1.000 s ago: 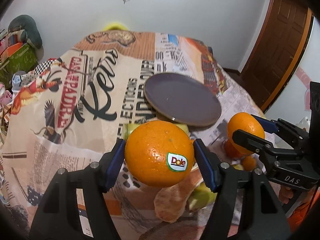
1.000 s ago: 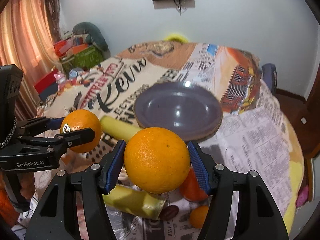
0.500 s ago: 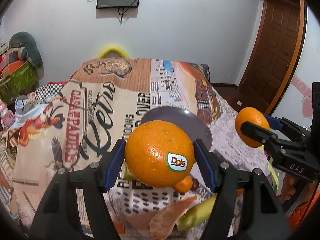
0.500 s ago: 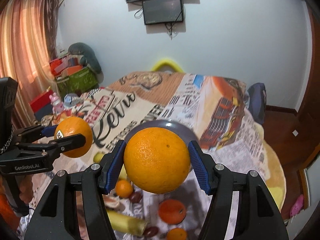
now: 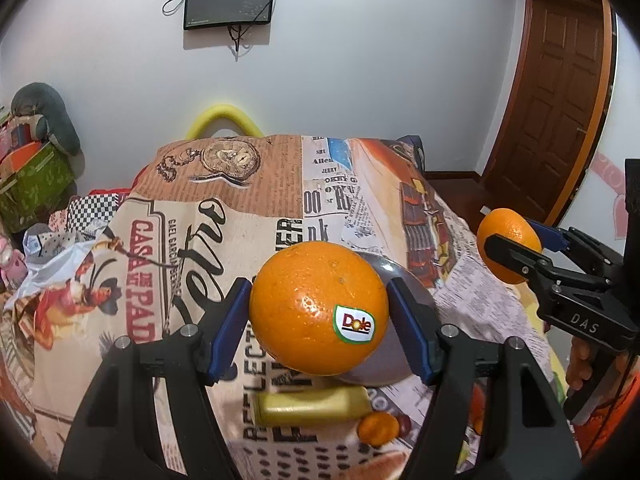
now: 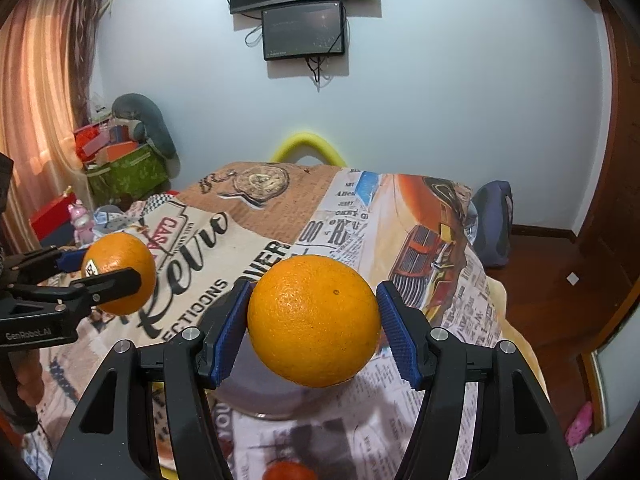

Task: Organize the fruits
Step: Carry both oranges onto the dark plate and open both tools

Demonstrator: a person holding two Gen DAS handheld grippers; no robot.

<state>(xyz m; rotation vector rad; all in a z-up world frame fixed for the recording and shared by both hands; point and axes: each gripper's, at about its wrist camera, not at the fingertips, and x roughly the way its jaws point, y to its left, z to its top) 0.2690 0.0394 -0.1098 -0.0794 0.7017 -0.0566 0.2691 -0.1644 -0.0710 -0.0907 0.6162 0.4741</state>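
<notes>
In the left wrist view my left gripper (image 5: pixel 320 322) is shut on a large orange (image 5: pixel 312 300) with a Dole sticker, held in the air above the table. My right gripper (image 6: pixel 314 326) is shut on a second, plain orange (image 6: pixel 312 312), also held off the table. Each gripper shows in the other's view: the right gripper (image 5: pixel 512 250) at the right edge, the left gripper (image 6: pixel 112 270) at the left. A dark grey plate (image 5: pixel 386 364) lies on the printed cloth below and behind both oranges and is mostly hidden by them.
On the cloth-covered table (image 5: pixel 192 248) near me lie a yellow-green fruit (image 5: pixel 312 404), a small tangerine (image 5: pixel 378 428) and another tangerine (image 6: pixel 286 472). A yellow chair back (image 6: pixel 306 146) stands at the far edge. Boxes (image 6: pixel 128 168) are stacked at left, and a wooden door (image 5: pixel 560 112) is at right.
Both grippers have risen with their oranges still held. The plate and loose fruit have dropped lower in both views, and more of the wall and its screens shows.
</notes>
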